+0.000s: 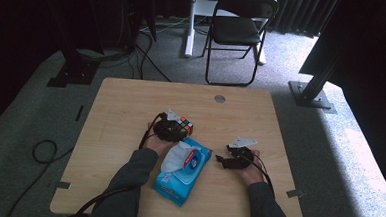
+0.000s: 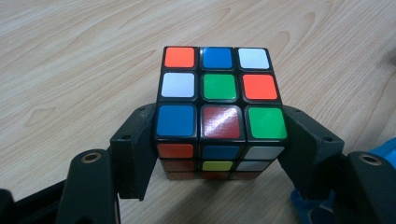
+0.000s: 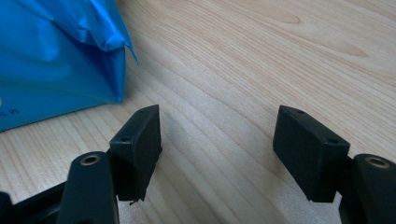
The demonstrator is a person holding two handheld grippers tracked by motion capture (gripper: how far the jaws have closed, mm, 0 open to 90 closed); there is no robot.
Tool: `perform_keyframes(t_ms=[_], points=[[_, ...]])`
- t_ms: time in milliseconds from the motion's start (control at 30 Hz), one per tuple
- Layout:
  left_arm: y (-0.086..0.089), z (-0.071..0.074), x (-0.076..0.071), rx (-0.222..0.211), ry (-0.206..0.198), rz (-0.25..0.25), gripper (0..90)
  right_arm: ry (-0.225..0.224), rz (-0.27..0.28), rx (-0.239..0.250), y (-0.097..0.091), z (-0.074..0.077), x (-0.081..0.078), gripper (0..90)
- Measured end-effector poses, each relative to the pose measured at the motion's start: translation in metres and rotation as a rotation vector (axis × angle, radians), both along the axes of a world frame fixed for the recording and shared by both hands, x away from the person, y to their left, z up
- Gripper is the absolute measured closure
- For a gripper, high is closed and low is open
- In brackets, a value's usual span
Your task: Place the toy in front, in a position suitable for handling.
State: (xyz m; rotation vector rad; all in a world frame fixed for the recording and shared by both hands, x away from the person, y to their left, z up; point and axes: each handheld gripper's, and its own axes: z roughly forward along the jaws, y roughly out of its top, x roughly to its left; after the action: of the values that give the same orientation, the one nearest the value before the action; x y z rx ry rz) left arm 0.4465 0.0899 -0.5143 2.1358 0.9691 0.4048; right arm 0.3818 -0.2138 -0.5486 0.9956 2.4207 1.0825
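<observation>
**Cube clamped in left, right idle beside wipes pack**

Wooden desk (image 1: 119, 134), light grain, sits on grey carpet in a dim room; a black folding chair (image 1: 237, 28) and dark frame posts stand behind it. A round grommet (image 1: 220, 98) is set near the desk's far edge.

Left gripper (image 2: 219, 140): fingers (image 2: 135, 149) spread wide, pads pressing on opposite side faces of the scrambled puzzle cube (image 2: 217, 86). Grip sits on the near portion of the cube, leaving the top face and far rows clear. My read: a side clamp like this keeps the cube square and steady for lifting or repositioning. In the high view the cube (image 1: 182, 128) is mid-desk, just beyond the far end of the wipes pack; whether it rests on the wood or is raised a little, I cannot tell.

Right gripper (image 3: 219, 149): fingers (image 3: 140, 144) parted wide, nothing between them, just bare wood. It sits low by the desk, just right of the blue wipes pack (image 1: 182, 170), not touching it. Looks parked, out of the left hand's way.

Wipes pack lies flat, angled between the two forearms, white flap (image 1: 176, 157) on top lifted open. Its crinkled blue end (image 3: 60, 60) fills the near-left corner of the right gripper view.

Writing: label around the flap has print, too small to read. Faint marks at the pack's edge in the right gripper view, also illegible. No brand on the cube.
</observation>
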Motion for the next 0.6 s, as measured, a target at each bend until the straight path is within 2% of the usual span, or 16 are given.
perform_keyframes(t_ms=[67, 100, 167, 267, 333, 600], points=[[0.0, 0.0, 0.0, -0.005, 0.006, 0.001, 34.1, 0.0, 0.0, 0.0, 0.0, 0.0, 0.0, 32.0], [0.001, 0.0, 0.002, -0.016, 0.027, -0.01, 34.1, 0.0, 0.0, 0.0, 0.0, 0.0, 0.0, 32.0], [0.0, 0.001, 0.001, 0.001, 0.024, -0.004, 33.9, 0.0, 0.0, 0.0, 0.0, 0.0, 0.0, 32.0], [0.001, 0.002, 0.001, -0.01, 0.022, -0.003, 32.4, 0.0, 0.0, 0.0, 0.0, 0.0, 0.0, 32.0], [0.003, 0.006, 0.001, -0.033, 0.021, 0.001, 30.2, 0.0, 0.001, 0.0, 0.0, 0.0, 0.0, 32.0], [0.009, 0.016, -0.002, -0.048, 0.015, 0.01, 29.2, 0.001, 0.002, -0.001, 0.0, 0.0, 0.0, 32.0]])
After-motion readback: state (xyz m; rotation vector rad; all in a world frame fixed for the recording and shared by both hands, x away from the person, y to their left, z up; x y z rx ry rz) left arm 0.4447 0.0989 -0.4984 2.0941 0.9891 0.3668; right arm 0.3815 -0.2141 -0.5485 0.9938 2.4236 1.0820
